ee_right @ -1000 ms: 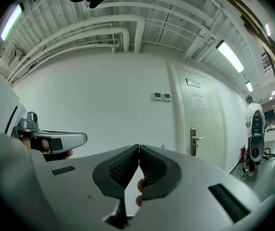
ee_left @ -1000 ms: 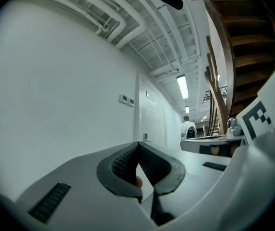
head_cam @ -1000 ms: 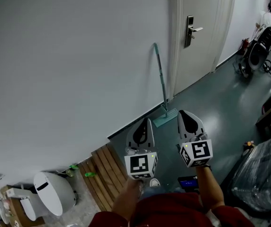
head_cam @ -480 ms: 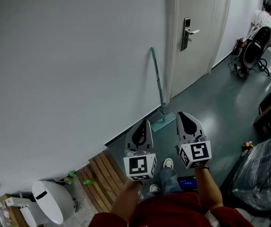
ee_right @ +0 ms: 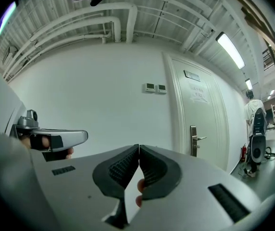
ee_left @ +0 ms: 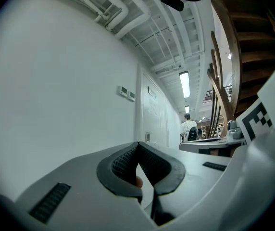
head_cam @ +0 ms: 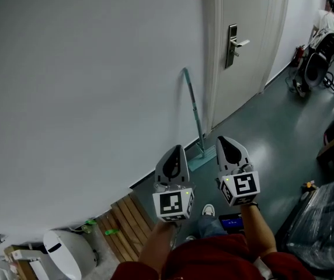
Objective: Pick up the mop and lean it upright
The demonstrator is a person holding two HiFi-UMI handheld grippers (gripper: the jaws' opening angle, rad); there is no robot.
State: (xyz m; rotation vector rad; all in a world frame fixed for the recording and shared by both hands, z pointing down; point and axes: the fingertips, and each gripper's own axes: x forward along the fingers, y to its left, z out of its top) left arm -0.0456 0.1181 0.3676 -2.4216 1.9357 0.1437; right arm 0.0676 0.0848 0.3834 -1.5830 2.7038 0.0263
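The mop (head_cam: 194, 107) stands upright with its thin teal handle leaning against the white wall, just left of the door. Its flat teal head (head_cam: 206, 157) rests on the dark floor at the wall's foot. Both grippers are held side by side in front of the person, short of the mop and touching nothing. The left gripper (head_cam: 179, 148) (ee_left: 137, 144) is shut and empty. The right gripper (head_cam: 221, 139) (ee_right: 139, 147) is shut and empty too. Neither gripper view shows the mop.
A white door (head_cam: 246, 16) with a metal lever handle (head_cam: 235, 42) is right of the mop. Wooden slats (head_cam: 126, 214) and a white rounded appliance (head_cam: 68, 251) lie at lower left. Plastic-wrapped goods (head_cam: 324, 226) stand at right. A seated person (head_cam: 326, 31) is far back.
Both grippers travelled with the walking person, still shut and side by side. The wooden slats and white appliance slid toward the bottom left. The mop stays leaning on the wall.
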